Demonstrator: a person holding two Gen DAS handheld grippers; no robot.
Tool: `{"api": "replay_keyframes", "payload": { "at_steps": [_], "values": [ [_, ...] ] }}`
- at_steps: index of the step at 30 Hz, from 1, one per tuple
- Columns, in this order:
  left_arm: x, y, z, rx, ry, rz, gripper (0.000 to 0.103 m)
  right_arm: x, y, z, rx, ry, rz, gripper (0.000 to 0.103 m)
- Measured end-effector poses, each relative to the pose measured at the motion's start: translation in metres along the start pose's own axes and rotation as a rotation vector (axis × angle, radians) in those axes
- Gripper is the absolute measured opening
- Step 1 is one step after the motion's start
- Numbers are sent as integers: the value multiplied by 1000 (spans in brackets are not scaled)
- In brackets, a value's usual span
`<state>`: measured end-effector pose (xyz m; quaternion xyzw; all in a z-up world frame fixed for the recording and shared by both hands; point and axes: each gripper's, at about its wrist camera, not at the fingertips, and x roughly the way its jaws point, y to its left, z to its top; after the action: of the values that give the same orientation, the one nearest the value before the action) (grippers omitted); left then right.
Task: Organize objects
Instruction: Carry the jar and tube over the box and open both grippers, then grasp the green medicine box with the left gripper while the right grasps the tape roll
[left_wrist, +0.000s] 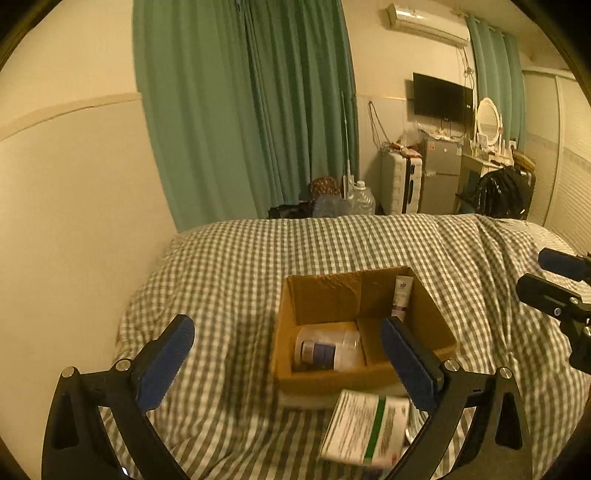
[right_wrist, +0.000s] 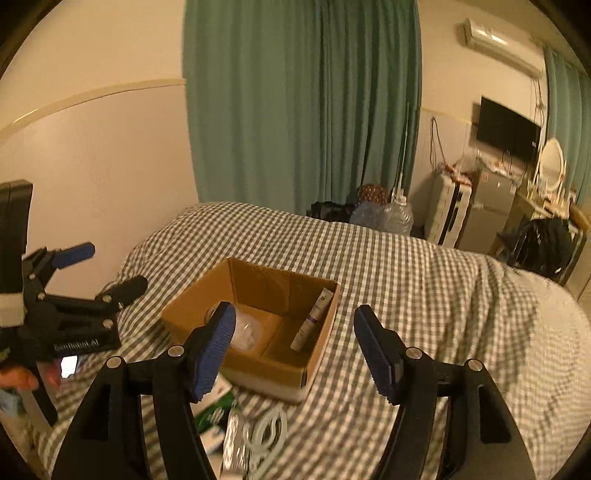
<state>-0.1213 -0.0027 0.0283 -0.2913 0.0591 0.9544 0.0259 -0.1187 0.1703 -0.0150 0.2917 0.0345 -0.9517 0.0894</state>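
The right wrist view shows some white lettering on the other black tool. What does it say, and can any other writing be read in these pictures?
"GenRobot.AI", roughly, slightly blurred: on the black body of the left gripper, seen in the right wrist view.
White and green printed packet on the checked bedcover: lines of print, too blurred to read.
White tube with a purple band in the brown cardboard box: a small logo, too small to read.

def a bedroom in someone's home, small studio-type setup. Big bed (left_wrist: 332, 251) w/ a gray checked cover fills most of the view. Behind the bed: green curtains (left_wrist: 243, 110), water jugs (left_wrist: 360, 201) on the floor. Past the bed's far right corner: suitcase (left_wrist: 400, 182), mini fridge (left_wrist: 441, 175), wall TV (left_wrist: 441, 99), vanity w/ oval mirror (left_wrist: 487, 120). AC unit (left_wrist: 424, 22) up high above the TV.
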Motion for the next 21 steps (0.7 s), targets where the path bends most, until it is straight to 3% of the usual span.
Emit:
{"api": "replay_keyframes", "payload": {
  "at_steps": [7, 15, 21],
  "values": [
    [-49, 11, -50, -38, 10, 8, 103, -28, 42, -54, -106, 64, -11, 68],
    [-48, 5, -127, -67, 92, 6, 103, 9, 82, -144, -122, 264, 56, 68],
    [-27, -6, -171, -68, 192, -16, 103, 38, 80, -173, -126, 369, 49, 66]
  ]
}}
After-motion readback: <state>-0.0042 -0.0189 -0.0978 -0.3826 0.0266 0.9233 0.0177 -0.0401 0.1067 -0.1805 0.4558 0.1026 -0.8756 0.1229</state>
